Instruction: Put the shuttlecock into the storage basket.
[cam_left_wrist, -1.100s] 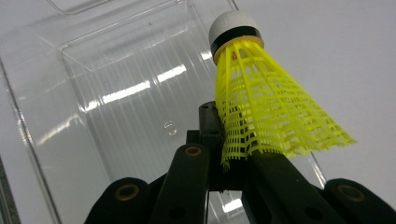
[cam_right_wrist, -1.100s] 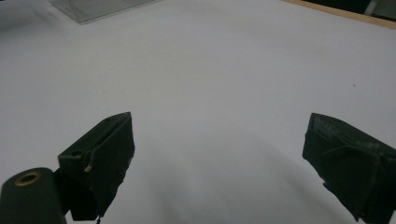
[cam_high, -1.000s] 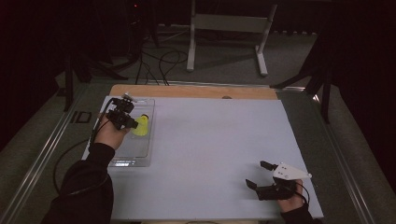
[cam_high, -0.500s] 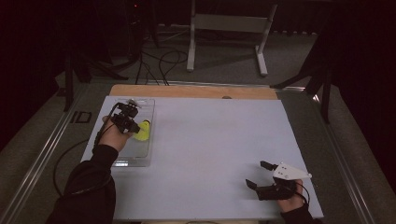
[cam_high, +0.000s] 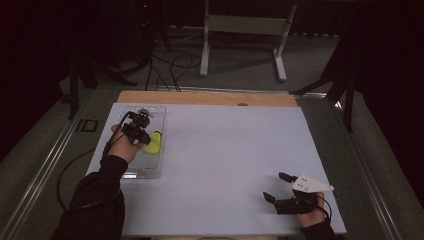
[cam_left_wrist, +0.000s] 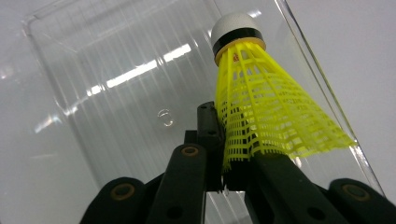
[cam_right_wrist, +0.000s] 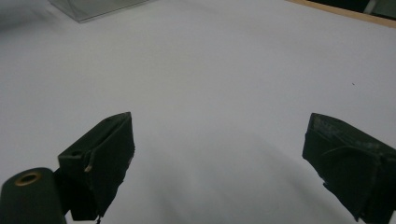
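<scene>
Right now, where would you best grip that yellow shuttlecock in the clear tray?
Grip the shuttlecock by the wide rim of its yellow skirt, coming from the open end opposite the cork. The left gripper already pinches that thin rim, which looks easier to clamp than the rounded cork.

One yellow shuttlecock (cam_left_wrist: 261, 98) with a white cork tip; one clear plastic tray (cam_high: 156, 170); two handheld grippers, namely one left gripper (cam_high: 142, 134) and one right gripper (cam_high: 278, 186); one grey three-cornered plate (cam_high: 310, 184) on the right gripper; one white table sheet (cam_high: 235, 150); one wooden table edge (cam_high: 210, 97); one white metal stand (cam_high: 245, 30) on the floor beyond the table
</scene>
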